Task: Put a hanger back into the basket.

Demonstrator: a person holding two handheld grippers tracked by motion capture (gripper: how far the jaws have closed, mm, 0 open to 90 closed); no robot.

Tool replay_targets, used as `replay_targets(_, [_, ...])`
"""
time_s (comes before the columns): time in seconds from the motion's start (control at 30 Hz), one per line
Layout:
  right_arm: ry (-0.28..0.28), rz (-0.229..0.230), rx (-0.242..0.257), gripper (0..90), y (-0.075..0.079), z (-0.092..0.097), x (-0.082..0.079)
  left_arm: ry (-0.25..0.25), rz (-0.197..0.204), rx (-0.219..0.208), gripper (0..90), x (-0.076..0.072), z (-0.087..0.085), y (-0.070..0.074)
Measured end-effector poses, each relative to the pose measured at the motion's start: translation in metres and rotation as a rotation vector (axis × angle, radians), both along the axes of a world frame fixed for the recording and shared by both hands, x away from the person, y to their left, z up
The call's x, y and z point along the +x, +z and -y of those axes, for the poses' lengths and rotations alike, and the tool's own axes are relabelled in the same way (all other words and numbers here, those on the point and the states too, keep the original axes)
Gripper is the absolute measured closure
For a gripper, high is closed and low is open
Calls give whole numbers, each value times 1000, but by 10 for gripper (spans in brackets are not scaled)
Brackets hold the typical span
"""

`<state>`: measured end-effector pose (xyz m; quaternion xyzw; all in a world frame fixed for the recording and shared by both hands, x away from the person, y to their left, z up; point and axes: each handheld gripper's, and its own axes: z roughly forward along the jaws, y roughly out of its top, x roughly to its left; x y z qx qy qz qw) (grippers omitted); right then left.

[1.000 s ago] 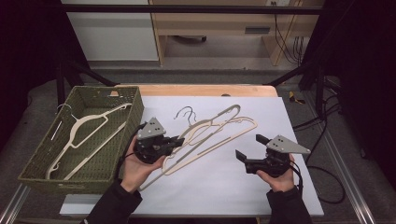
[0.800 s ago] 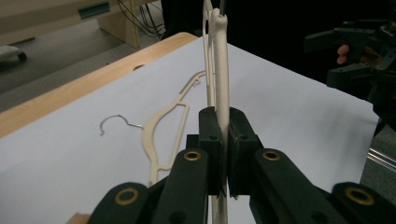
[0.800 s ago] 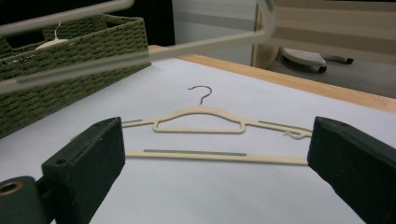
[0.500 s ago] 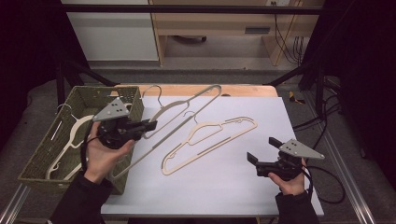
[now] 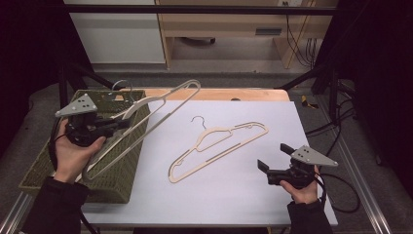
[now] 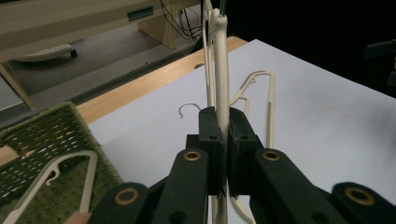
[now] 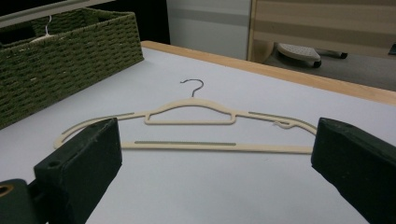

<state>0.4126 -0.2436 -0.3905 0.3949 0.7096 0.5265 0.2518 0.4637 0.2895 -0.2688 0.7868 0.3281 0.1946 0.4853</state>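
left gripper [image 5: 114, 126] has swung its clamped hanger [image 5: 160, 105] over the basket [image 5: 124, 165].

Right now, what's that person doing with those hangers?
A person is putting cream hangers into a green woven basket. The left gripper is shut on one hanger, holding it in the air over the basket's edge. Another hanger lies flat on the white table. The right gripper is open and holds nothing, resting near that one.

Cream hanger [image 5: 146, 114] held tilted in the air above green basket [image 5: 44, 170].
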Motion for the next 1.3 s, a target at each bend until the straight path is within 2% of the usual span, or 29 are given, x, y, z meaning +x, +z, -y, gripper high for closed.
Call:
replay_targets(0.1, [-2, -4, 0, 25, 0, 0, 0, 13, -3, -1, 861, 2, -9, -1])
replay_targets(0.2, [-4, -8, 0, 23, -1, 0, 1, 41, -7, 6, 861, 7, -27, -1])
replay_targets(0.57, [-6, -16, -6, 23, -3, -2, 3, 100, -32, -19, 860, 15, -73, -10])
replay_targets(0.8, [-7, -20, -9, 23, -4, -2, 3, 118, -48, -4, 860, 19, -93, -18])
replay_targets(0.87, [-7, -21, -10, 23, -4, -2, 3, 130, -56, 16, 860, 19, -102, -23])
replay_targets(0.97, [-5, -20, -13, 23, -4, -3, 4, 143, -56, 11, 860, 19, -109, -25])
replay_targets(1.1, [-5, -24, -12, 23, -5, -3, 4, 173, -57, -2, 860, 18, -126, -31])
replay_targets(1.3, [-6, -23, -14, 23, -5, -3, 4, 196, -65, -1, 860, 16, -138, -36])
